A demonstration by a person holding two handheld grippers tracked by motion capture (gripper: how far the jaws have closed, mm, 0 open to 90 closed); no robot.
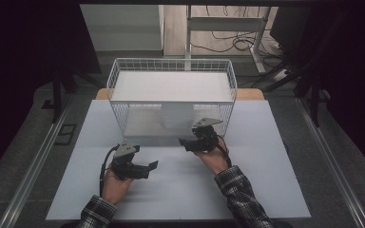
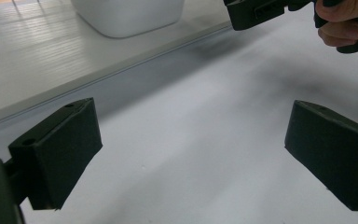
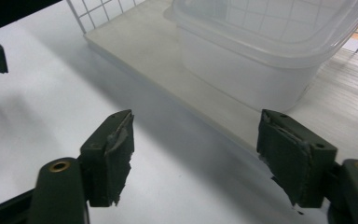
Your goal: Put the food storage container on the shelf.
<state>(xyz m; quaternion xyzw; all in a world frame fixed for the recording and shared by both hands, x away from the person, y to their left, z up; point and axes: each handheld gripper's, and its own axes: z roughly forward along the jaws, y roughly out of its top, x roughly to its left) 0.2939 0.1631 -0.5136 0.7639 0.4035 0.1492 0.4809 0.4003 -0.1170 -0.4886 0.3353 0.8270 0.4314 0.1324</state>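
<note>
Behind the worktop (image 1: 266,190) the room is dark, with a desk frame and loose cables on the floor. The worktop is a pale sheet, bare around your hands, which gives both grippers free room to move.

At its far edge stands a wire basket (image 1: 119,71) turned on its side, open mouth toward you, so you can reach straight in without lifting over a wall. A pale board (image 3: 135,51) lines its bottom, and on that board sits a translucent tub (image 3: 242,60), upright, just inside the mouth and nearer your right hand.

Your right gripper (image 1: 186,143) hovers just in front of the basket mouth and beside the tub. Its fingers (image 3: 114,154) stand well apart with nothing between them and the tub apart from them; that spread looks wide enough to take the rim or a wall.

Your left gripper (image 1: 148,167) rests low over the worktop, well back from the basket, aimed toward your right hand. Its fingers (image 2: 60,149) are spread wide and empty too, likely kept clear while the right one works
</note>
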